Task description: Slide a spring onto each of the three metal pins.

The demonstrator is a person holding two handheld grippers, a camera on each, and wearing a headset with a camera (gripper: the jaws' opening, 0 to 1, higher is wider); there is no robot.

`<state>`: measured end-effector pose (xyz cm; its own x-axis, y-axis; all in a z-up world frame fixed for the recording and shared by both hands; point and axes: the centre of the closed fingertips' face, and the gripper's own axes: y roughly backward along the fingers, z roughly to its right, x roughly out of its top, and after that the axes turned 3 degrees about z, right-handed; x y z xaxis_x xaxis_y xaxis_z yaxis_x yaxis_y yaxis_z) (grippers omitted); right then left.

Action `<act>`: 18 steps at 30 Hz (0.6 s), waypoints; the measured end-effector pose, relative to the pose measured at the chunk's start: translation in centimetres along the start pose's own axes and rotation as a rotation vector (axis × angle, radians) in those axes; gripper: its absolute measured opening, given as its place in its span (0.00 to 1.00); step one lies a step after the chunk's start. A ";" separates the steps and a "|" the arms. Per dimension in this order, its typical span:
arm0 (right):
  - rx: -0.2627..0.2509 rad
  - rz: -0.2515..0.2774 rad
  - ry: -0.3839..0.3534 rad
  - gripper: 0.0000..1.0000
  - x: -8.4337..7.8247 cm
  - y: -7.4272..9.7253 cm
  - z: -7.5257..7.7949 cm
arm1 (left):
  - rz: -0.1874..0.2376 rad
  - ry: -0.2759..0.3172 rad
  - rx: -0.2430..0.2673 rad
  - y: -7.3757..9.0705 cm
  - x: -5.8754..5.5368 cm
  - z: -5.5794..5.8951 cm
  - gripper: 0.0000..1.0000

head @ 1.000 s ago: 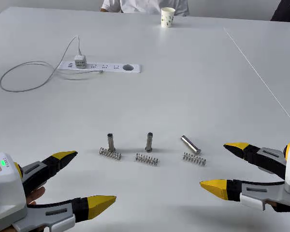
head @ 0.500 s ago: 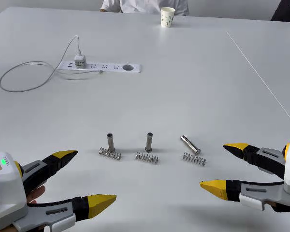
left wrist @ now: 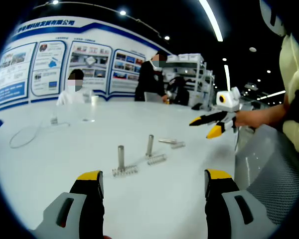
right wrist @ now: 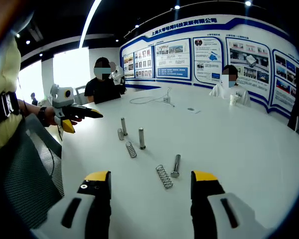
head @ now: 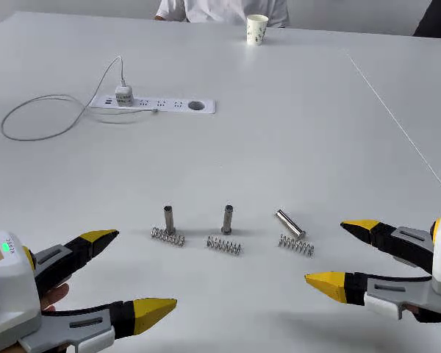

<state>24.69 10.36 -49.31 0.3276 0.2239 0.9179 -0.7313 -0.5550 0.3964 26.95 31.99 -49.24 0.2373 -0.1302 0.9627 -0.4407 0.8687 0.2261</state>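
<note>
On the white table [head: 279,147] two metal pins stand upright, the left pin [head: 169,218] and the middle pin [head: 227,218]. A third pin [head: 289,223] lies on its side. A loose spring lies in front of each: left spring [head: 167,236], middle spring [head: 224,245], right spring [head: 296,245]. My left gripper [head: 136,271] hovers open near the front left, apart from them. My right gripper [head: 327,252] is open too, just right of the right spring. The left gripper view has the upright pins [left wrist: 121,157] ahead of open jaws; the right gripper view has the lying pin [right wrist: 176,165] nearest.
A power strip [head: 151,104] with a plugged charger and a looping cable [head: 37,118] lies at the back left. A paper cup [head: 256,29] stands at the far edge near a seated person [head: 220,9]. A table seam [head: 397,121] runs along the right.
</note>
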 end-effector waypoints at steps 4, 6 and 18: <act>-0.004 -0.005 -0.005 0.64 0.3 -0.2 0.4 | -0.001 0.000 0.000 0.0 0.0 -0.1 0.85; -0.003 -0.013 -0.005 0.63 0.3 -0.3 0.5 | 0.000 0.002 0.001 0.1 0.0 -0.1 0.85; -0.019 -0.051 0.025 0.57 0.9 -1.1 1.9 | 0.003 0.007 0.001 0.0 -0.1 0.0 0.85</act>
<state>26.94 9.70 -48.96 0.3501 0.2716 0.8965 -0.7251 -0.5273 0.4429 26.93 32.04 -49.35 0.2420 -0.1242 0.9623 -0.4424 0.8686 0.2234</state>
